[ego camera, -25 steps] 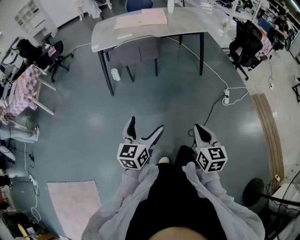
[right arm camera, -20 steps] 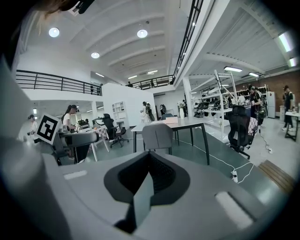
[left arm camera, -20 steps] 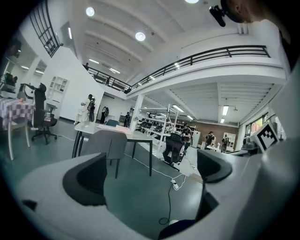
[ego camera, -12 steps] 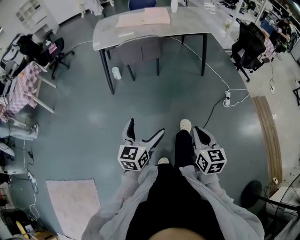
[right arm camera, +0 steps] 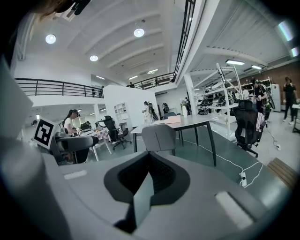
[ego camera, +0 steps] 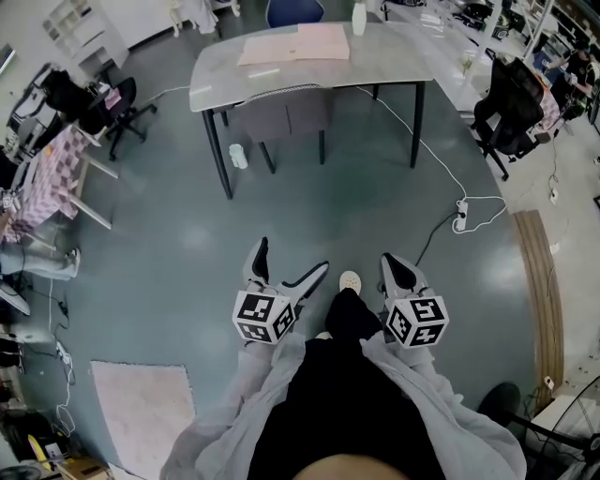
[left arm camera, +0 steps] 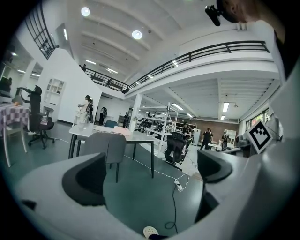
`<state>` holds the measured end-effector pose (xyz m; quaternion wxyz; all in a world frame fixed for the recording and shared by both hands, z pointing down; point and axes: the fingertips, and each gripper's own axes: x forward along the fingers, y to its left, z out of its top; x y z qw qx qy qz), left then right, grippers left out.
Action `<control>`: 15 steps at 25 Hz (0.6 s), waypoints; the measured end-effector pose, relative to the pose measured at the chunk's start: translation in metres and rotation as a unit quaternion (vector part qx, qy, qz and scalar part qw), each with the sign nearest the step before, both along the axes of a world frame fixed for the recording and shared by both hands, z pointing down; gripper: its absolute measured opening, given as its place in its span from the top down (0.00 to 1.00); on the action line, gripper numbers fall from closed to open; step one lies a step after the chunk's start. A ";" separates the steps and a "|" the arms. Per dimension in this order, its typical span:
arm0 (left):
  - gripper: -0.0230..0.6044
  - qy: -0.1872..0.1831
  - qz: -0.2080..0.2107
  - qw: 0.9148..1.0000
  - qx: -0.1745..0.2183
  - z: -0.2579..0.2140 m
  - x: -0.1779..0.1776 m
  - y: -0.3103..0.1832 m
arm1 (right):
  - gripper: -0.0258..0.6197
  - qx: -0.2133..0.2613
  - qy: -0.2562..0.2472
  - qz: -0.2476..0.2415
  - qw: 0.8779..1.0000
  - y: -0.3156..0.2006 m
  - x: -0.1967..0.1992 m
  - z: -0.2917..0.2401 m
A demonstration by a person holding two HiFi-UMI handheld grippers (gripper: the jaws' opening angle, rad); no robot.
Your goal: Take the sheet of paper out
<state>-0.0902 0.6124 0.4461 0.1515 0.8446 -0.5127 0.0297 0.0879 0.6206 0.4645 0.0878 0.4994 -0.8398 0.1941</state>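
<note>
A pink sheet or folder [ego camera: 300,44] lies flat on the grey table [ego camera: 216,70] far ahead, across the floor. It is also visible in the left gripper view as a pink sheet [left arm camera: 119,131] and in the right gripper view as a pink sheet [right arm camera: 172,120]. My left gripper [ego camera: 292,261] is held low in front of the body, jaws spread wide with nothing between them [left arm camera: 150,173]. My right gripper [ego camera: 396,269] is beside it, its jaws pressed together and holding nothing [right arm camera: 147,178]. Both point toward the table, well short of it.
A grey chair [ego camera: 281,108] is tucked under the table's near side. A white bottle [ego camera: 359,17] stands on the table. A small white cup [ego camera: 239,157], a cable and a power strip [ego camera: 461,214] lie on the floor. Black office chair [ego camera: 516,103] at right, pink rug [ego camera: 145,412] at lower left.
The table and chair have come nearer in the head view as the person walks forward, a foot stepping between the grippers. Both grippers keep their pose.
</note>
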 end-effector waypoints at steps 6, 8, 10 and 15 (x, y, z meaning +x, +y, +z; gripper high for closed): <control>0.00 -0.014 -0.008 1.000 0.002 -0.006 0.006 -0.061 | 0.94 0.007 -0.001 -0.016 1.000 -0.072 0.004 -0.006; 0.00 -0.014 -0.010 1.000 0.001 -0.007 0.007 -0.083 | 0.94 0.009 0.001 -0.022 1.000 -0.097 0.004 -0.008; 0.00 -0.014 -0.015 1.000 -0.001 -0.006 0.009 -0.102 | 0.94 0.006 0.004 -0.029 1.000 -0.118 0.003 -0.008; 0.01 -0.010 -0.022 1.000 -0.008 -0.007 0.016 -0.146 | 0.94 -0.004 0.007 -0.041 0.999 -0.166 0.006 -0.005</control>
